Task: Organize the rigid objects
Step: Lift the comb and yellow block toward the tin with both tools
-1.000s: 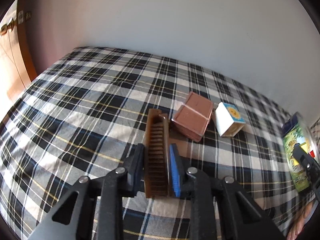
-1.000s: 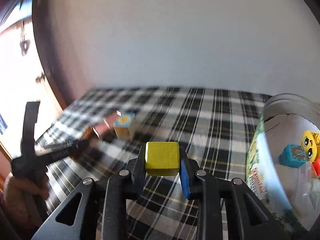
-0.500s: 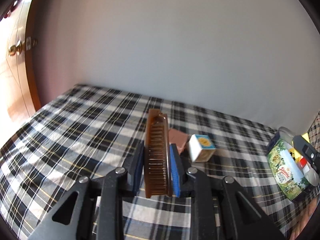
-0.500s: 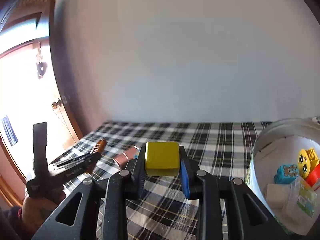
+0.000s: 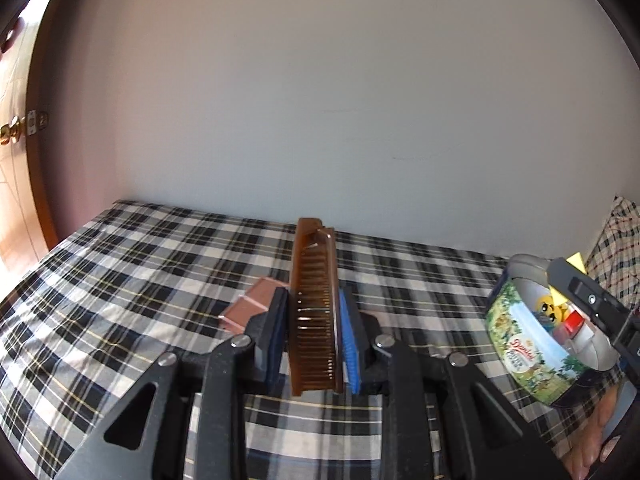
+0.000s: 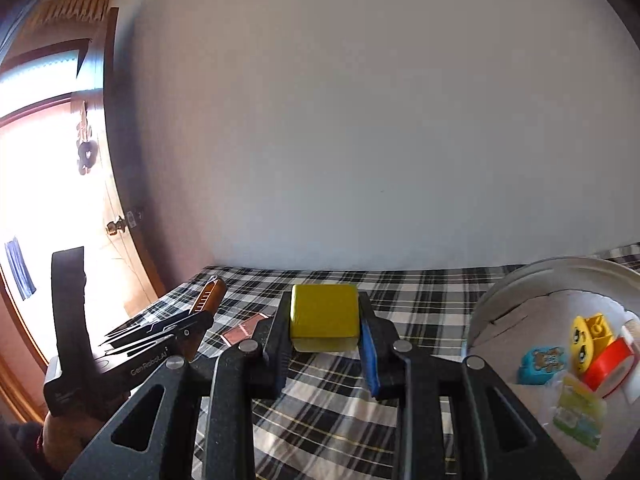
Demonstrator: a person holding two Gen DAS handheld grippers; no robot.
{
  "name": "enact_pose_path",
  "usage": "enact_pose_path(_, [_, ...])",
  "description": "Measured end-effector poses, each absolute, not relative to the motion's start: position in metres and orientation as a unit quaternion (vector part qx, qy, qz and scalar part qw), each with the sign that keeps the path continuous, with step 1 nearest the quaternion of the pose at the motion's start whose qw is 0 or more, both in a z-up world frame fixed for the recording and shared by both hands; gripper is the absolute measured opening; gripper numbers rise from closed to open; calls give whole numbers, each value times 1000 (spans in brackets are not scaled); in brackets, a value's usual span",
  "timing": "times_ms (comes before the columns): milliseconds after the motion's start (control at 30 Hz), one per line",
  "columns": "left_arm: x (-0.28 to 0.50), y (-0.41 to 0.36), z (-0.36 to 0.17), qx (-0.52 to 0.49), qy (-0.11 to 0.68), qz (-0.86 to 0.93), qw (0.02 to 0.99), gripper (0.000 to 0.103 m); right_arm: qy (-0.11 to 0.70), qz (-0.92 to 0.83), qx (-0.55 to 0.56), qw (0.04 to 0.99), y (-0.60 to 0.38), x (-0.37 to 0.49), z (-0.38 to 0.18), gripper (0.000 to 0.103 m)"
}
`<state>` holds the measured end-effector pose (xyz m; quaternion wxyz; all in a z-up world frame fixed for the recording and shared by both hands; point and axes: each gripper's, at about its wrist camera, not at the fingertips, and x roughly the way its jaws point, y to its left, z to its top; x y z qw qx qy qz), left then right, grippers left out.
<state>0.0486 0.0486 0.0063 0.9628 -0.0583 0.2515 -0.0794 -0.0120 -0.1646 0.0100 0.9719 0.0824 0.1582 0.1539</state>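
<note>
My left gripper (image 5: 314, 332) is shut on a brown comb (image 5: 314, 304) and holds it above the plaid bed. It shows from the side in the right wrist view (image 6: 176, 330), with the comb's tip (image 6: 210, 296) sticking out. My right gripper (image 6: 325, 328) is shut on a yellow block (image 6: 324, 312), raised beside a round tin (image 6: 516, 312) at its right. The tin (image 5: 520, 352) with a printed side holds several small toys (image 6: 576, 348). A brown box (image 5: 250, 308) lies on the bed behind the left gripper.
The plaid bedcover (image 5: 120, 280) runs back to a plain white wall. A wooden door with a brass knob (image 5: 10, 134) stands at the far left. A plaid pillow (image 5: 620, 236) lies at the right edge.
Both grippers have lifted and tilted up, so more wall shows. The white picture block has gone from view behind the left gripper. The tin has come nearer in both views.
</note>
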Motion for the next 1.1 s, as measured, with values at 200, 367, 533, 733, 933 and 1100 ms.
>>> enact_pose_path(200, [46,20,10,-43,248,-93,963,23,152,135,84,976,-182,-17,13,32])
enact_pose_path(367, [42,5,13,-36,245,-102,963,23,149,122,87,977,-197,-18,12,32])
enact_pose_path(533, [39,-7,15,-31,244,-110,963,23,144,111,89,979,-205,-20,14,32])
enact_pose_path(733, [36,-24,20,-31,240,-126,962,23,137,101,89,981,-213,-25,17,32])
enact_pose_path(933, [32,-49,25,-22,234,-148,961,23,132,90,95,983,-224,-24,19,32])
enact_pose_path(1100, [32,-70,25,-16,234,-164,958,23,131,78,97,984,-238,-26,19,32])
